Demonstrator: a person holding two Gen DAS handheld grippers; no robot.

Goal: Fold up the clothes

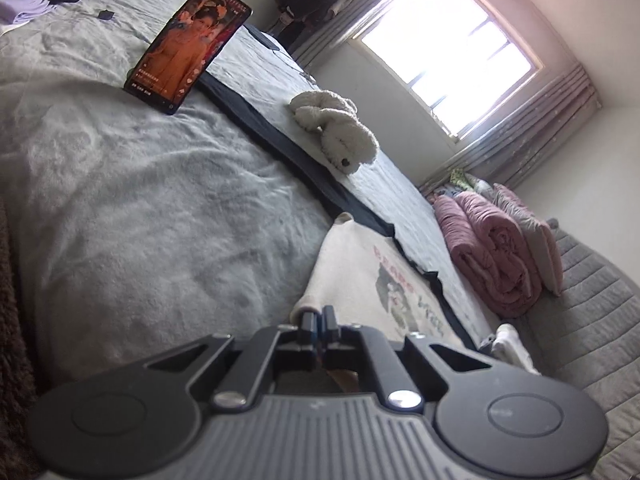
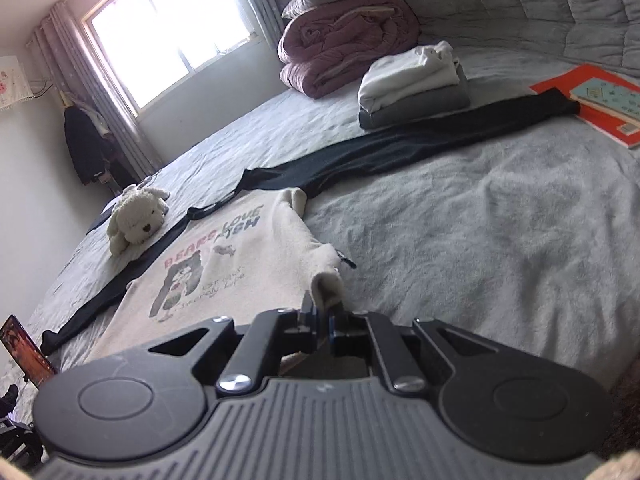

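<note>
Cream knit sweatshirt with a printed bear graphic and pink lettering [image 2: 224,256] lies flat on the pale grey-blue fleecy bedspread [image 2: 480,240], soft nap, lightly rumpled. Its far edge overlaps a long black garment [image 2: 380,152] stretched thin and flat across the bed.

Right gripper [image 2: 322,318], black metal linkage over a ribbed grey housing, is clenched on a pinched-up fold of the cream fabric at the sweatshirt's near right edge; the cloth stands up in a small peak between the jaws. Left gripper [image 1: 319,322] is likewise clamped tight on the sweatshirt's [image 1: 360,280] near edge at the opposite side; the exact part of the hem is hard to make out there, the housing hides it. Both grippers angle downward toward the bed.

Around: a white fluffy plush dog [image 2: 134,222] lies beyond the black garment. A stack of folded white and grey clothes [image 2: 412,84] sits further back, next to a rolled mauve quilted duvet [image 2: 344,48] topped by a pillow. Orange-covered books [image 2: 600,100] rest at the black garment's far right end. A smartphone with a lit screen [image 1: 188,48] stands propped upright on the bedspread, well apart from the sweatshirt. Bright window [image 1: 452,48] with grey curtains behind.
</note>
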